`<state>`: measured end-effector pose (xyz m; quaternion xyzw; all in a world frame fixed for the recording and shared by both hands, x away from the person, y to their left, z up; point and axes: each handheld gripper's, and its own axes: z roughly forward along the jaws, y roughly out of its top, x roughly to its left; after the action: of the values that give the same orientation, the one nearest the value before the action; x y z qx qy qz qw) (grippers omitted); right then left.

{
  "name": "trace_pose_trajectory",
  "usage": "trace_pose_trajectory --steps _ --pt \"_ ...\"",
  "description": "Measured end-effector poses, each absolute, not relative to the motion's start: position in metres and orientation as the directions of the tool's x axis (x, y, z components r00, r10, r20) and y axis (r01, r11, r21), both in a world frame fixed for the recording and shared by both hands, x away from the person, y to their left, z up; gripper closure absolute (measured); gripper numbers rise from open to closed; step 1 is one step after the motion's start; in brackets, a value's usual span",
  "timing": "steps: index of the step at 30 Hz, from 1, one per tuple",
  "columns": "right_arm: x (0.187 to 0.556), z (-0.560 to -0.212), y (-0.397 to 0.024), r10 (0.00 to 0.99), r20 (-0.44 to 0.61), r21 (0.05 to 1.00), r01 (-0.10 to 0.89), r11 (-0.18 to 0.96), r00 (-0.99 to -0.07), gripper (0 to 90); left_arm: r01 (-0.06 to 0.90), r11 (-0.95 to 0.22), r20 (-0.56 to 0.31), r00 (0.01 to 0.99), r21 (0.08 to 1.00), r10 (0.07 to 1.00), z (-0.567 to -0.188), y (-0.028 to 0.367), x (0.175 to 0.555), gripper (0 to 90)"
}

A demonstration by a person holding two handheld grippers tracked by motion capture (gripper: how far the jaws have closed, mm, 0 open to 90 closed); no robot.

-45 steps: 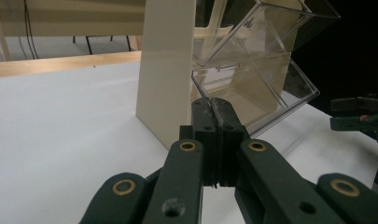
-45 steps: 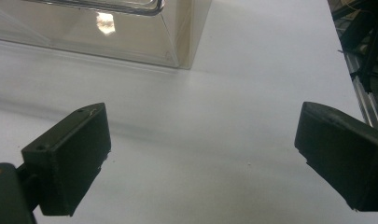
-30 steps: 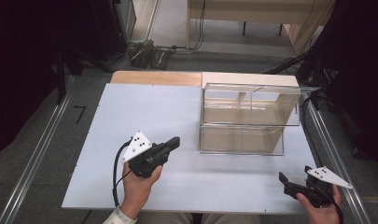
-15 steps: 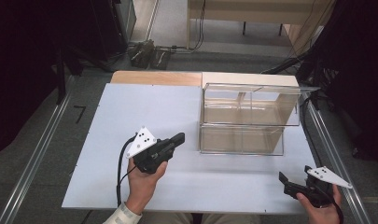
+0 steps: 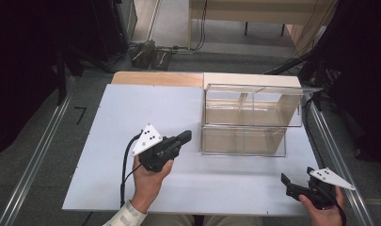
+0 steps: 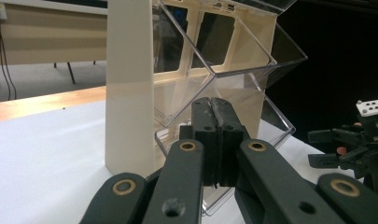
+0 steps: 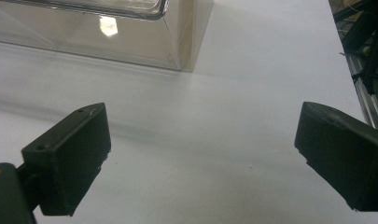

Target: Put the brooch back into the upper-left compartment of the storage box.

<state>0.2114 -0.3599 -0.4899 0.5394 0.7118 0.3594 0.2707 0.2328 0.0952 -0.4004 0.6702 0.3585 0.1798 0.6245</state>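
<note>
Jaws first: those of the left gripper [image 5: 184,137] are pressed together with nothing between them, as its own view shows [image 6: 215,140]; those of the right gripper [image 5: 286,181] stand wide apart over bare desk [image 5: 146,103], empty as well [image 7: 200,158]. Going from large to small: the desk is a white board with a wooden strip along its far edge; on its far right part stands the clear bin unit [image 5: 247,120], two tilted transparent bins stacked on a cream frame, its long axis running left to right across the desk, its openings facing the person; the left gripper is just beside the lower bin's left front corner, apart from it, tips pointing right and slightly away toward that corner; the right gripper sits near the desk's near right corner, well apart from the unit, which lies ahead of it and to its left. The left hand [image 5: 148,181] is clearly the nearer, so I'd judge the coming move turns on those closed tips meeting the lower bin [image 6: 266,126]. Whether anything lies inside the bins is hard to make out through the glare; they look empty; the unit's back is hidden, and the right hand [image 5: 322,212] is cut off by the frame's bottom edge.
</note>
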Motion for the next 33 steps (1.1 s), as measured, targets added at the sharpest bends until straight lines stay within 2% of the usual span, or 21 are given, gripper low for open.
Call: trace_pose_trajectory --steps 33 --pt "0.211 -0.49 -0.361 0.963 0.006 0.804 0.573 0.156 -0.27 2.1 0.222 0.057 -0.201 0.706 0.973 0.679 -0.38 0.08 0.244 90.0"
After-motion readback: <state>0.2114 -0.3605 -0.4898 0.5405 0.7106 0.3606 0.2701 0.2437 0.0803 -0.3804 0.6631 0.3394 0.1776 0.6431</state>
